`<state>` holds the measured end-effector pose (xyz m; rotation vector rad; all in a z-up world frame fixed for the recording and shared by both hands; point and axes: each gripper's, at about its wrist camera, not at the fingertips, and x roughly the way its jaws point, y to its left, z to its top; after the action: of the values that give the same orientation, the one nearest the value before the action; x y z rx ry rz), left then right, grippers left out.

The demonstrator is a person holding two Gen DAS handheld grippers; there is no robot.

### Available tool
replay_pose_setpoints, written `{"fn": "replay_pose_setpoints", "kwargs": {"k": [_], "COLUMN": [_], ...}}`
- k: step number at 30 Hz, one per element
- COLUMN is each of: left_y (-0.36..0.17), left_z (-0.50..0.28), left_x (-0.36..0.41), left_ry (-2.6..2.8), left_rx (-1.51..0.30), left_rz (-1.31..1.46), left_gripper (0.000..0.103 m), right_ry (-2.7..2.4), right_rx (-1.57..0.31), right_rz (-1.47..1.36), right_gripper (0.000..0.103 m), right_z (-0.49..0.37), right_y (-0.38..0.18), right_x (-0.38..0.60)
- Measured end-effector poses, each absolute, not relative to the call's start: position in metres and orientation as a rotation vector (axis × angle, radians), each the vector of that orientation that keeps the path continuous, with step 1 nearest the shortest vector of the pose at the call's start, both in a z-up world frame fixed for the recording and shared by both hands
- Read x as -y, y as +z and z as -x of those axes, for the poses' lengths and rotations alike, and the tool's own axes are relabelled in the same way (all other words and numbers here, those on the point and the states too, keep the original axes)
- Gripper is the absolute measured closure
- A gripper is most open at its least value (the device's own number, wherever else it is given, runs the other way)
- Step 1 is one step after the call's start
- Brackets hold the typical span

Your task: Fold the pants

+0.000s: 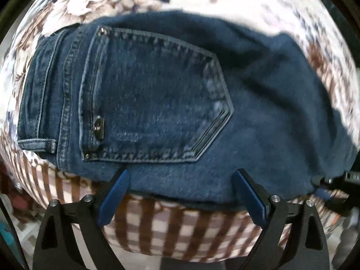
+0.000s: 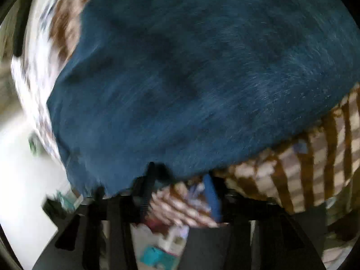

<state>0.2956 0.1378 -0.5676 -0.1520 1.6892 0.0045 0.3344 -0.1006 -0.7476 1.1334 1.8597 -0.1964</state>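
Dark blue jeans (image 1: 157,94) lie on a bed, back pocket (image 1: 153,96) up, waistband at the left. My left gripper (image 1: 180,180) is open, its blue-padded fingers (image 1: 117,193) spread at the near edge of the jeans, below the pocket. The other gripper (image 1: 333,182) shows at the right edge of that view, at the denim's near edge. In the right wrist view the jeans (image 2: 191,78) fill the frame, blurred. My right gripper (image 2: 180,180) sits at the denim's near edge; its fingers stand apart with a gap between them, and the blur hides any contact with the cloth.
The bed has a floral cover (image 1: 292,11) and a brown-and-cream checked blanket (image 1: 180,229) hanging over its near edge, also in the right wrist view (image 2: 315,162). Pale floor (image 2: 20,180) and small boxes (image 2: 162,252) lie below the bed edge.
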Motion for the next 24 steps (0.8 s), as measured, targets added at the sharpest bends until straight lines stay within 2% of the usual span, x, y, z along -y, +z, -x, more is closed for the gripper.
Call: {"fn": "replay_pose_setpoints", "kwargs": {"k": [3, 7, 10, 11, 13, 15, 18, 21, 24], "left_y": [-0.576, -0.583, -0.566, -0.556, -0.541, -0.523, -0.502, -0.489, -0.484], "left_z": [-0.285, -0.275, -0.275, -0.277, -0.281, -0.287, -0.305, -0.333, -0.350], "left_x": [-0.145, -0.168, -0.175, -0.176, -0.176, -0.166, -0.135, -0.088, -0.042], "left_ry": [0.008, 0.053, 0.069, 0.070, 0.073, 0.052, -0.026, -0.101, -0.157], "left_rx": [-1.720, -1.764, -1.723, -1.699, -1.661, -1.616, -1.552, -1.508, -1.481], "left_rz": [0.150, 0.266, 0.263, 0.259, 0.249, 0.224, 0.164, 0.117, 0.069], "left_gripper": [0.009, 0.008, 0.008, 0.008, 0.008, 0.008, 0.008, 0.007, 0.005], "right_ry": [-0.270, -0.272, -0.186, -0.164, -0.127, -0.137, -0.223, -0.360, -0.508], "right_rx": [-1.813, -1.828, -1.860, -1.849, -1.812, -1.728, -1.557, -1.391, -1.255], "right_rz": [-1.163, -1.097, -1.024, -1.039, -1.083, -1.132, -1.187, -1.185, -1.112], "right_gripper": [0.092, 0.092, 0.089, 0.085, 0.070, 0.048, 0.039, 0.017, 0.012], "right_z": [-0.322, -0.319, -0.332, -0.334, -0.332, -0.324, -0.310, -0.297, -0.279], "right_y": [-0.748, -0.752, -0.743, -0.738, -0.725, -0.706, -0.682, -0.661, -0.646], "right_x": [0.107, 0.098, 0.084, 0.083, 0.088, 0.116, 0.161, 0.222, 0.297]}}
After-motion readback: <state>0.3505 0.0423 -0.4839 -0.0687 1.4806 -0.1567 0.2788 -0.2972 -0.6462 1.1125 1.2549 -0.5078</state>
